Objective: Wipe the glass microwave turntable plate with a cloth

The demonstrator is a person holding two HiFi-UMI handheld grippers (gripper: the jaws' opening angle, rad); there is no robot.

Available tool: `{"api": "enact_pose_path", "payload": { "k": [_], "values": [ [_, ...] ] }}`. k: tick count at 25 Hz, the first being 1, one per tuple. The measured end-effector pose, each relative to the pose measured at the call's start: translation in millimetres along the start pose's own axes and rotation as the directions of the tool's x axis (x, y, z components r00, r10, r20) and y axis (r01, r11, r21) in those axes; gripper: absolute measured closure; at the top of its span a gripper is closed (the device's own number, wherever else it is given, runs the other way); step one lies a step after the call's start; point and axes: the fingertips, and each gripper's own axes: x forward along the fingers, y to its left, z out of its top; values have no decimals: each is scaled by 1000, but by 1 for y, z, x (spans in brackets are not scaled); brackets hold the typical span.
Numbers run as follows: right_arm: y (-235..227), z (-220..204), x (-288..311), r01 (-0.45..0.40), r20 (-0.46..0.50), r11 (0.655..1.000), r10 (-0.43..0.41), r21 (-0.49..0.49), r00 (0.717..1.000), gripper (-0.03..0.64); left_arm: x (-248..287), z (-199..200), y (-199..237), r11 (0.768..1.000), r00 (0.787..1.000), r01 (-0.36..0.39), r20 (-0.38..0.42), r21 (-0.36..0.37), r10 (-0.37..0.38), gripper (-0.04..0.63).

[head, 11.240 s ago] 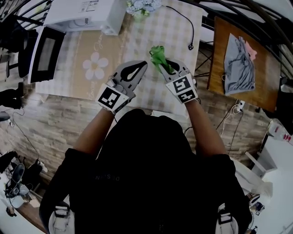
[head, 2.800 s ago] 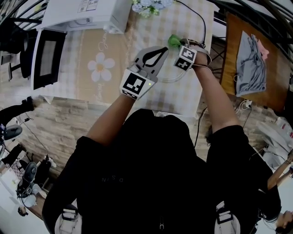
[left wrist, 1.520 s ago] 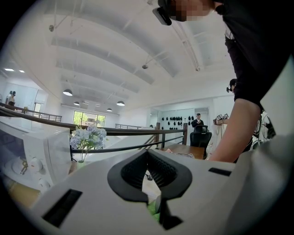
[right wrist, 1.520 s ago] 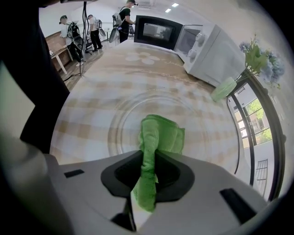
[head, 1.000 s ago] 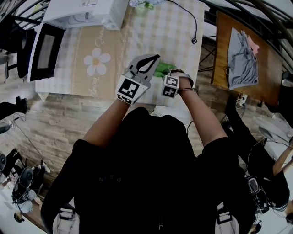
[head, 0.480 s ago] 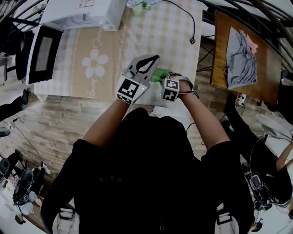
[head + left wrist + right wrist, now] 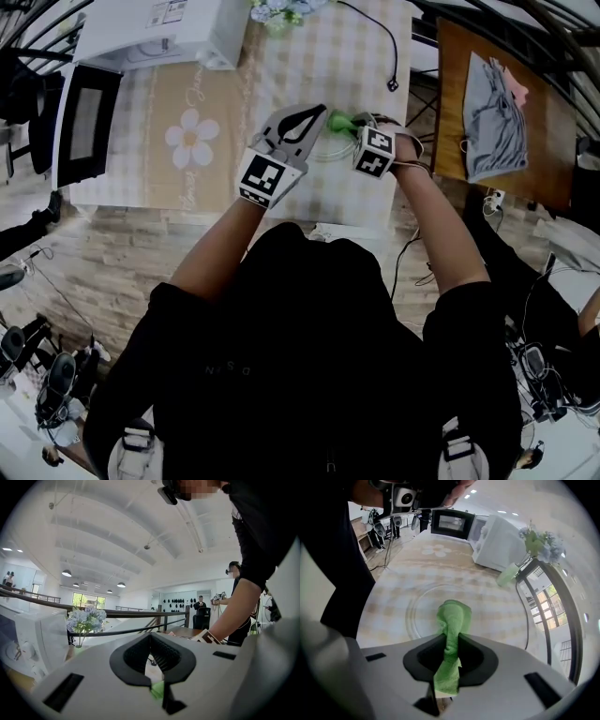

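Right tongs (image 7: 450, 637) are clamped on the green cloth (image 7: 453, 613), which touches the glass plate (image 7: 424, 603); left tongs (image 7: 150, 635) are closed. Best to press firmly and sweep overlapping circles out to the rim.

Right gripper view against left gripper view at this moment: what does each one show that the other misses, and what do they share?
Only the right gripper view shows the glass turntable plate lying on the checked tablecloth, and the right gripper shut on the green cloth, whose free end hangs over the plate. Only the left gripper view shows the left gripper with its jaws together, the ceiling and people standing far off. Both show the vase of flowers and the white microwave.
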Motion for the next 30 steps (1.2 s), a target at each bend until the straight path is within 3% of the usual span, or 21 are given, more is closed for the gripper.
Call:
{"api": "enact_pose_path", "payload": {
  "k": [10,17,25,30],
  "values": [
    [-95,-19,10,193,-61,979,-190,59,980,538,23,4,13,999,999,33,10,0,-33,575],
    [-108,-25,35,279,-125,958,-286,-71,950,538,35,9,16,998,998,54,20,14,-54,575],
    [-80,-38,61,177,-172,981,-189,-81,967,540,27,-2,19,999,999,49,1,6,-49,575],
    [-57,-40,61,98,-165,995,-103,-37,981,541,19,-8,17,999,999,41,-7,0,-41,575]
  ]
}}
